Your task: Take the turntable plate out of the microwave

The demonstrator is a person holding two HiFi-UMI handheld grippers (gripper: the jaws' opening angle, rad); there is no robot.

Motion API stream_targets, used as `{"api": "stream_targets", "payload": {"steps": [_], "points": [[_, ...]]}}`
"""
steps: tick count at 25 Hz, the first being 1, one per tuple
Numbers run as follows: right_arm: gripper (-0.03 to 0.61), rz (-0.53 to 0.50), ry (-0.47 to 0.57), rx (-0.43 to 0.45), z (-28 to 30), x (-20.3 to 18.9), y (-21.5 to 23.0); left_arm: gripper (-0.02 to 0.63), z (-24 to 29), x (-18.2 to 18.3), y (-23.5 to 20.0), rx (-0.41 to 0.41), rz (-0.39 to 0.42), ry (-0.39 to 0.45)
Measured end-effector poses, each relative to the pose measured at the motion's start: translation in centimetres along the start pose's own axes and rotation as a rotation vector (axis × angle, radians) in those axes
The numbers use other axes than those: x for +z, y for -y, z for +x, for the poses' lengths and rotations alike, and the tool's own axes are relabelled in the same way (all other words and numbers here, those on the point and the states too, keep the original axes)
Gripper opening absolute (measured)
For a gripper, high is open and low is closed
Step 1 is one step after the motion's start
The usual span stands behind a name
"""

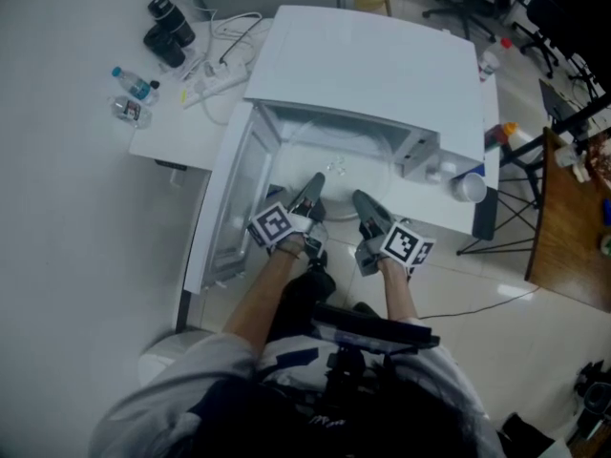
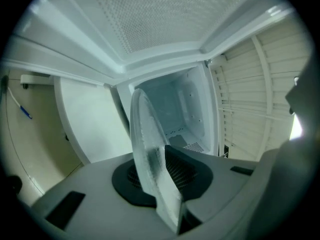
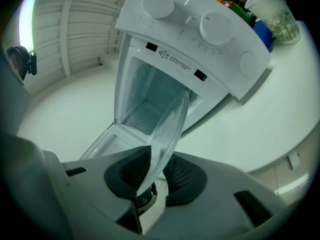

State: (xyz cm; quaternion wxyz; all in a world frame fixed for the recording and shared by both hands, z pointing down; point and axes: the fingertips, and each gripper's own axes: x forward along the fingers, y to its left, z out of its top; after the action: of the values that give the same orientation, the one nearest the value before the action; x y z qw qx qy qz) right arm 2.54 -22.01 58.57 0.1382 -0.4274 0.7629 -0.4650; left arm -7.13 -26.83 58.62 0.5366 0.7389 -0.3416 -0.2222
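**A:** What are your grippers doing at this moment?

**B:** I am holding the turntable plate (image 2: 149, 149) with both of them. The left gripper (image 1: 311, 197) is clamping narrowly on the near rim. In the left gripper view the glass is standing edge-on between the two dark pads (image 2: 187, 171), and they are pressing on it.

**A:** And the right one?

**B:** The right gripper (image 1: 368, 208) is gripping the same rim, just beside the left one, with its jaws closed around the glass. In the right gripper view the clear plate is running from between the pads toward the open microwave (image 3: 200, 39).

**A:** Where is the plate exactly?

**B:** It is sitting at the mouth of the microwave, with the far rim pointing into the white cavity (in the head view the glass is almost invisible, I am seeing only a small glint there). Whether it is touching the cavity floor, I cannot tell.

**A:** And the door?

**B:** The door (image 1: 224, 213) is hanging open to the left side. The microwave is standing on a white table (image 1: 181, 134), and its knobs (image 3: 215, 26) are showing on the panel beside the opening.

**A:** Anything else near?

**B:** A water bottle (image 1: 134, 86) and a white power strip (image 1: 218, 82) are lying left of the microwave, well apart from the grippers.
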Motion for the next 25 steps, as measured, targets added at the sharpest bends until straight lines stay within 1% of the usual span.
{"api": "stream_targets", "payload": {"steps": [4, 7, 9, 12, 13, 16, 18, 21, 25], "points": [[0.083, -0.013, -0.005, 0.010, -1.6, -0.8, -1.0, 0.044, -1.7, -1.3, 0.7, 0.022, -0.011, -0.003], [0.083, -0.001, -0.002, 0.028, -3.1, -1.4, -1.9, 0.044, -2.9, -1.8, 1.6, 0.013, 0.055, 0.028], [0.083, -0.002, 0.000, 0.040, -4.5, -1.8, -2.4, 0.044, -3.7, -2.7, 2.4, 0.002, 0.063, 0.037], [0.083, -0.018, -0.012, 0.039, -7.2, -2.3, -3.0, 0.044, -5.3, -4.8, 3.6, 0.007, 0.067, 0.051], [0.083, -0.025, -0.018, 0.041, -8.1, -2.6, -3.3, 0.044, -5.8, -5.5, 4.4, -0.007, 0.060, 0.059], [0.084, -0.040, -0.032, 0.055, -11.1, -3.5, -4.0, 0.044, -7.0, -8.0, 7.9, -0.122, 0.005, 0.093], [0.084, -0.044, -0.039, 0.070, -13.1, -4.2, -4.5, 0.044, -8.4, -9.6, 8.7, -0.120, 0.024, 0.104], [0.084, -0.063, -0.049, 0.079, -16.0, -5.3, -5.0, 0.044, -10.1, -12.1, 10.1, -0.156, 0.018, 0.126], [0.084, -0.079, -0.064, 0.095, -19.1, -6.7, -5.9, 0.044, -13.1, -14.3, 10.4, -0.088, 0.081, 0.147]]}}
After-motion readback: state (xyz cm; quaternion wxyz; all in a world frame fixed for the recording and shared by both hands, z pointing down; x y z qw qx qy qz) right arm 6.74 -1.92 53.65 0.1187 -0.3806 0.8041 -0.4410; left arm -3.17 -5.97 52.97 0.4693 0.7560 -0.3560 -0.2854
